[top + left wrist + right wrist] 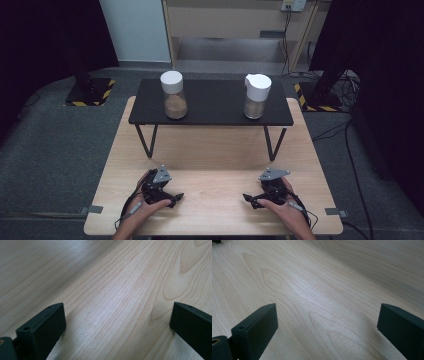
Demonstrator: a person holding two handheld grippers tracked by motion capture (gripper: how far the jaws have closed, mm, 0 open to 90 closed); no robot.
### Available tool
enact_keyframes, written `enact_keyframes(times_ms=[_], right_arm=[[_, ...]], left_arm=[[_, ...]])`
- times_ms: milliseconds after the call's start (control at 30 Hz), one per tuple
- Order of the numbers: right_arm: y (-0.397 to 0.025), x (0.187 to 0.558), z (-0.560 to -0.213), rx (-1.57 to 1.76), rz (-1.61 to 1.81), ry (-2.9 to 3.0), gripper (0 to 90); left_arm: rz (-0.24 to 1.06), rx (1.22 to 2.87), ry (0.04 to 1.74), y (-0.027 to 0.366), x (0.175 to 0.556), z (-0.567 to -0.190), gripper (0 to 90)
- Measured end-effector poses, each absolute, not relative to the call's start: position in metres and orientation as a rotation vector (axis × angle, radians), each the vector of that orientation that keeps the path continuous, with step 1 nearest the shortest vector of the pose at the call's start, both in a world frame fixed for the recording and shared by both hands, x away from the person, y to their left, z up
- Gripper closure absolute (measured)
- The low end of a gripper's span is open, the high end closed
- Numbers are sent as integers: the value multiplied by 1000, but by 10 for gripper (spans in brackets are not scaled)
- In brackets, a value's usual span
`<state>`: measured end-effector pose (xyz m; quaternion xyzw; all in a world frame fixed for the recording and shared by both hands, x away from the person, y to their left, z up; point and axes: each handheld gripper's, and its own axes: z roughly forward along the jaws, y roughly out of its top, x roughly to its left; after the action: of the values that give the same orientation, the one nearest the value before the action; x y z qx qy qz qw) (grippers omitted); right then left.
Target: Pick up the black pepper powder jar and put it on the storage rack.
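The left tool [176, 196], a black two-jaw device with a grey three-cornered plate on top, lay at the lower left of the high view with its jaws spread wide and nothing between them; in the left gripper view its blunt, matte black fingers [43, 327] rose from the bottom corners over bare wood. The right tool [248, 199] lay at the lower right of the high view, likewise spread and empty, its squared black fingers [257, 326] just as far apart in the right gripper view. Both rested low on the pale wooden tabletop [215, 165], whose smooth surface showed long grain lines and oval figure with a soft sheen.

Further up the frame, a flat black shelf on thin angled metal legs [210, 102] stood across the tabletop's far half. On it, well apart from each other and from both tools, stood two upright jars: at centre left a clear round jar with a plain white screw cap [173, 95], roughly half full of brown powder, and at centre right a clear jar with a white spouted pour lid [256, 96], holding a paler brown fill.

This looked like the resting start, no reach yet begun. The next move would likely call for lifting a tool forward and up to shelf height, then closing squarely around a smooth, possibly slippery jar body.
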<state>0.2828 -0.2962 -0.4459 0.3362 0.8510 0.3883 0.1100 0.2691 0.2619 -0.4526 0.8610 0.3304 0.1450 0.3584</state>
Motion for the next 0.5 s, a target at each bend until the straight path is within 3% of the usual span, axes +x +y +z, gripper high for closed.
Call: enact_keyframes(times_ms=[500], right_arm=[[-290,275,-457,976,1132,2494,28]], left_arm=[[374,2221,852,262,269,-453,0]])
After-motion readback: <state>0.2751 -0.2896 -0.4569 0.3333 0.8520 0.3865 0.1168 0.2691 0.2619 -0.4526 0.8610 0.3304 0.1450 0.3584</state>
